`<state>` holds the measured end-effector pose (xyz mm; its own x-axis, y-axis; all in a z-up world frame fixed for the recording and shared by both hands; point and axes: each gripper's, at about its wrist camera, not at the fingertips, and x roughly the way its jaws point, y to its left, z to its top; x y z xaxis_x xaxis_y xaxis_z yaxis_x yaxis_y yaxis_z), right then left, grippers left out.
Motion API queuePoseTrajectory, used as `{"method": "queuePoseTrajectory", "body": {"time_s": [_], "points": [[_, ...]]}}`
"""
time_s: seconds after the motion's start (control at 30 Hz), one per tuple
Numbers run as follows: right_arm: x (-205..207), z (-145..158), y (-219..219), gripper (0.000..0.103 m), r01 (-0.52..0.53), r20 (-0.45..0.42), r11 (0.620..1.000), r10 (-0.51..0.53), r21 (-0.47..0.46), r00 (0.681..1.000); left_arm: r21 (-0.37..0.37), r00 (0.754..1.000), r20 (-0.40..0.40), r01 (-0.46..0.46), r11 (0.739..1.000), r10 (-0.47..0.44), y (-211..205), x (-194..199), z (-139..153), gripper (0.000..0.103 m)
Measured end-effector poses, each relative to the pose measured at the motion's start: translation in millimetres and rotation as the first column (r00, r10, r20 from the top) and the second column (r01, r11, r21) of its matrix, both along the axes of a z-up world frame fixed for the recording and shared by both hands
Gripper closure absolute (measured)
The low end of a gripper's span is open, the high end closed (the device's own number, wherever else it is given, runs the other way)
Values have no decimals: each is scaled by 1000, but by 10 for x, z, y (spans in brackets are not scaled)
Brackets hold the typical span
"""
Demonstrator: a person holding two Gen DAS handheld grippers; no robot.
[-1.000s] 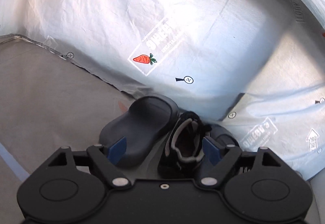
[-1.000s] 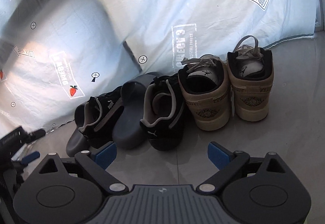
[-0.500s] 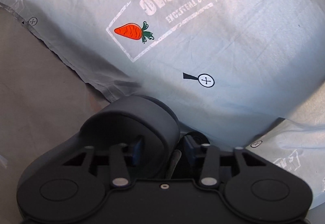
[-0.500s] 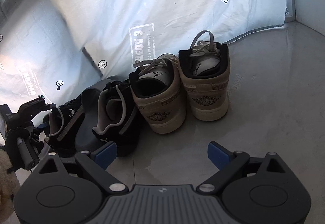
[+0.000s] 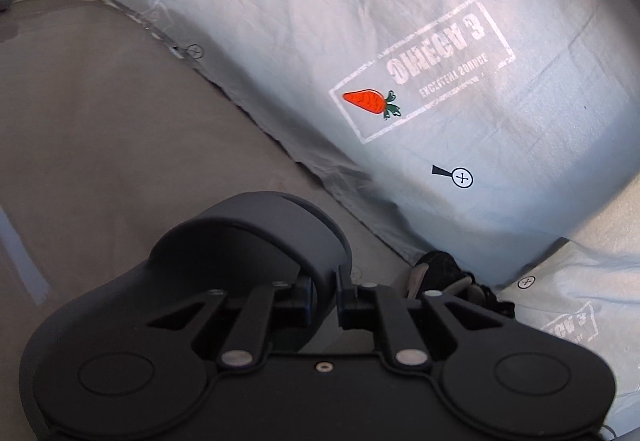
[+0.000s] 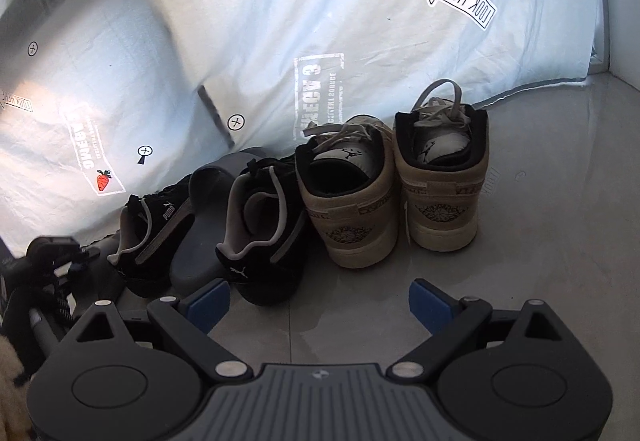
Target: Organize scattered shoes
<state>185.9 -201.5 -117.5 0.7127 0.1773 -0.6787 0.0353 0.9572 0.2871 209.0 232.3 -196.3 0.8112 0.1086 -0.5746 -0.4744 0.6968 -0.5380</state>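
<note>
My left gripper [image 5: 324,293] is shut on the upper band of a dark grey slide sandal [image 5: 248,237], which fills the lower middle of the left wrist view. A black sneaker [image 5: 444,273] peeks out just right of it. In the right wrist view the shoes stand in a row against the sheet: two tan high-top sneakers [image 6: 440,193], a black sneaker [image 6: 264,237], a second grey slide [image 6: 204,237] and another black sneaker [image 6: 156,233]. My right gripper [image 6: 320,301] hangs open above bare floor in front of the row, holding nothing.
A pale blue printed sheet [image 5: 400,21] hangs down to the floor behind the shoes. Grey tiled floor [image 6: 560,221] stretches right of the tan sneakers and also left of the held slide [image 5: 100,141]. The left gripper's body [image 6: 52,257] shows at the right view's left edge.
The left gripper dropped onto the grey slide and shut on its band, then shifted with it away from the black sneaker. The right gripper stayed open and swung its view slightly.
</note>
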Motion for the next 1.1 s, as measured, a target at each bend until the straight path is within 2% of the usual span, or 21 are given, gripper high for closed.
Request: {"method": "queuePoseTrajectory", "body": {"time_s": [0.13, 0.27, 0.33, 0.5, 0.67, 0.7, 0.73, 0.77, 0.83, 1.0, 1.1], "points": [[-43, 63, 34, 7, 12, 0, 998, -12, 66, 1000, -36, 999, -37, -13, 999, 12, -183, -767, 13, 91], [-89, 170, 116, 7, -14, 25, 996, 12, 86, 1000, -72, 997, -77, 5, 997, -11, -512, -1255, 140, 91], [-112, 218, 172, 7, -37, 41, 996, 34, 76, 999, -100, 993, -105, 41, 994, -52, -725, -1440, 169, 92], [-179, 320, 255, 7, -82, 57, 992, 76, 95, 995, -150, 984, -119, 115, 982, -133, -1171, -1654, 155, 92], [-234, 400, 215, 7, -81, 70, 991, 74, 103, 995, -179, 971, -131, 173, 968, -198, -1467, -1615, 165, 91], [-242, 410, 188, 7, -75, 71, 992, 67, 105, 995, -184, 969, -135, 180, 966, -206, -1515, -1604, 171, 90], [-246, 414, 157, 7, -67, 72, 992, 59, 107, 996, -189, 967, -140, 187, 964, -215, -1563, -1594, 177, 84], [-247, 413, 132, 7, -60, 73, 992, 52, 108, 996, -188, 962, -145, 203, 961, -232, -1595, -1581, 199, 70], [-234, 411, 67, 7, -42, 70, 993, 35, 111, 997, -183, 950, -165, 237, 954, -267, -1645, -1552, 259, 48], [-181, 374, -81, 7, 4, 56, 992, -11, 126, 998, -158, 918, -184, 326, 932, -352, -1644, -1630, 481, 48], [-144, 328, -121, 7, 17, 46, 990, -24, 138, 999, -98, 909, -135, 384, 918, -394, -1606, -1725, 677, 48]]}}
